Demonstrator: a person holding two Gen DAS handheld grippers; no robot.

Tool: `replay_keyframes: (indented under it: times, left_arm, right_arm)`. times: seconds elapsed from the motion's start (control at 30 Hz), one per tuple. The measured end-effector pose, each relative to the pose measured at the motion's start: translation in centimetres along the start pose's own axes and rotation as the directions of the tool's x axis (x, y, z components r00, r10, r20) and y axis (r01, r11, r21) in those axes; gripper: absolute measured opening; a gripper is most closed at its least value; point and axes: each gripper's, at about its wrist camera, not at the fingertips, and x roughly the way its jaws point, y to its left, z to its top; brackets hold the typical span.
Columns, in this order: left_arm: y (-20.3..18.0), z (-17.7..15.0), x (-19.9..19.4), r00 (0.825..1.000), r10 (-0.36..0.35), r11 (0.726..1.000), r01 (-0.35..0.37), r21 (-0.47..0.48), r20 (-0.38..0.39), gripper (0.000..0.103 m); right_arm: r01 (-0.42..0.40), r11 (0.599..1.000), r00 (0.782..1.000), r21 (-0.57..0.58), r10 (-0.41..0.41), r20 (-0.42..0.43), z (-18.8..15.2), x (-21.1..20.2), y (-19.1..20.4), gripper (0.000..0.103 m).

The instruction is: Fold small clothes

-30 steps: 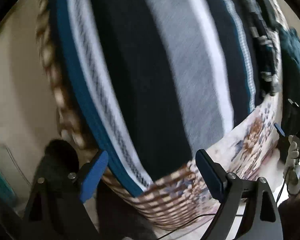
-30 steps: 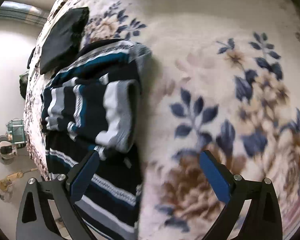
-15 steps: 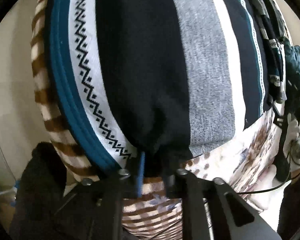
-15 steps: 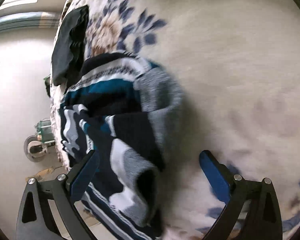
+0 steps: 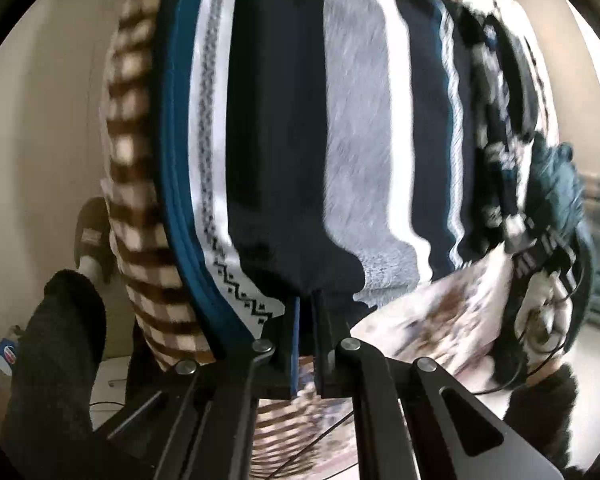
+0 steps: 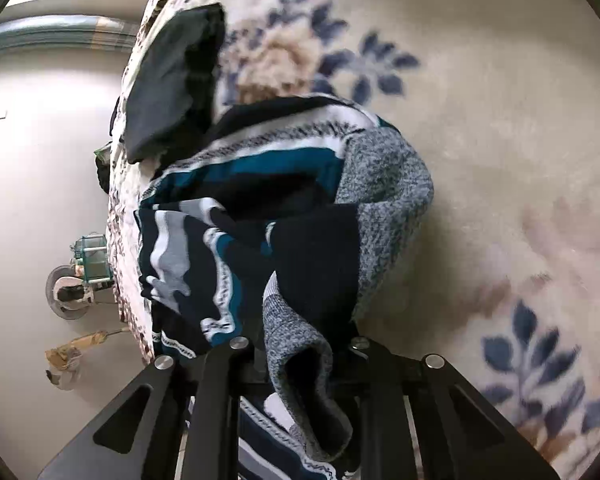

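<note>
Left wrist: left gripper (image 5: 305, 312) fingers clamp the striped sweater (image 5: 284, 120) hem. Right gripper (image 6: 300, 344) fingers pinch its grey cuff (image 6: 300, 344); sweater bunched on bed (image 6: 500, 120), fold barely started.

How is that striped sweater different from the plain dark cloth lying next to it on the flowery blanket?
The striped sweater carries navy, teal, white and grey bands; the dark folded garment is one plain colour. The sweater lies rumpled and bunched, the dark garment flat and neatly folded. The right gripper pinches the sweater's grey sleeve, while nothing touches the dark garment. Both rest on the floral blanket.
</note>
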Motion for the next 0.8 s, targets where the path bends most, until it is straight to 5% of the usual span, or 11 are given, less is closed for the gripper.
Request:
replay_keyframes:
  times: [0.37, 0.43, 0.53, 0.63, 0.73, 0.8]
  left_arm:
    - [0.9, 9.0, -9.0, 0.979, -0.102, 0.991, 0.116, -0.07, 0.177, 0.0]
    - [1.5, 11.1, -8.0, 0.974, -0.202, 0.976, 0.209, -0.062, 0.103, 0.001]
    - [1.4, 10.8, -3.6, 0.975, -0.208, 0.978, 0.205, -0.046, -0.081, 0.005]
    - [2.2, 8.8, 0.9, 0.935, -0.254, 0.965, 0.229, -0.125, -0.249, 0.057]
    - [3.5, 6.4, 4.0, 0.916, -0.285, 0.948, 0.227, -0.224, -0.282, 0.06]
    - [4.1, 5.5, 5.2, 0.92, -0.285, 0.942, 0.217, -0.256, -0.269, 0.06]
  right_arm:
    - [0.101, 0.993, 0.995, -0.063, -0.1, 0.016, 1.8, -1.8, 13.5, 0.016]
    - [0.14, 0.987, 0.99, -0.084, -0.14, 0.01, 2.5, -0.5, 16.7, 0.016]
    - [0.234, 0.966, 0.972, -0.113, -0.233, 0.022, 3.2, 1.5, 19.5, 0.016]
    - [0.274, 0.956, 0.962, -0.103, -0.273, 0.025, 3.0, 2.1, 19.8, 0.016]
    - [0.309, 0.945, 0.951, -0.108, -0.307, 0.033, 2.3, 2.0, 19.0, 0.016]
    - [0.311, 0.946, 0.95, -0.085, -0.309, 0.035, 2.0, 1.7, 18.0, 0.016]
